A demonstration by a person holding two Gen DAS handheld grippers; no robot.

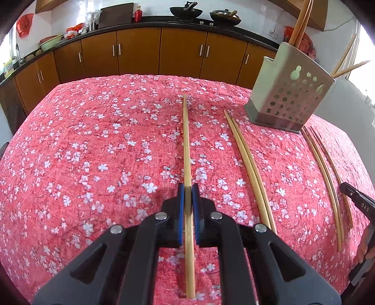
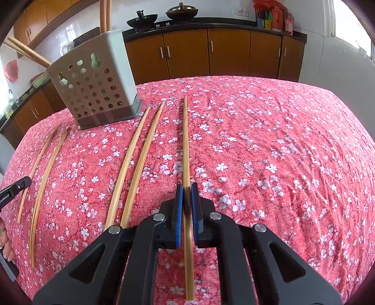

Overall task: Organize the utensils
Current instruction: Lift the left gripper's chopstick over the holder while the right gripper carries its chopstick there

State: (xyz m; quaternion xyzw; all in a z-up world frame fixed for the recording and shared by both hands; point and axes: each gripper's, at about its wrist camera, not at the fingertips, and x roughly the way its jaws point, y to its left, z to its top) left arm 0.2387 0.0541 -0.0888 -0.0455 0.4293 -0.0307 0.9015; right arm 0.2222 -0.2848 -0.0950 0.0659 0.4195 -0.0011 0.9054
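- The left gripper [image 1: 188,206] is closed on a bamboo chopstick [image 1: 186,145]; its blue pads [image 1: 180,211] are pressed against the stick's sides, with nothing else between them.
- The right gripper [image 2: 186,206] is likewise closed on a second bamboo chopstick [image 2: 186,145], clamped between its blue pads [image 2: 179,211].
- Each held chopstick is gripped nearer its close end; its long axis runs straight away from the gripper, the far tip pointing toward the kitchen cabinets [image 1: 138,51].
- The perforated chopstick holder [image 1: 290,93] stands upright on the floral tablecloth [image 1: 93,140]; the left stick is held well to the left of the holder, the right stick to the right of the holder [image 2: 96,86].
- Two loose pairs [image 1: 248,169] [image 1: 325,178] lie on the cloth in front of the holder, roughly parallel to the held sticks.
- Other chopsticks [image 2: 105,14] already stand in the holder, so the step is judged to be carrying the held sticks there.
- To be done well, each stick should be tilted upright before it is brought over the holder's open top, the grip kept firm so the long free end does not swing, and the standing sticks should be avoided.
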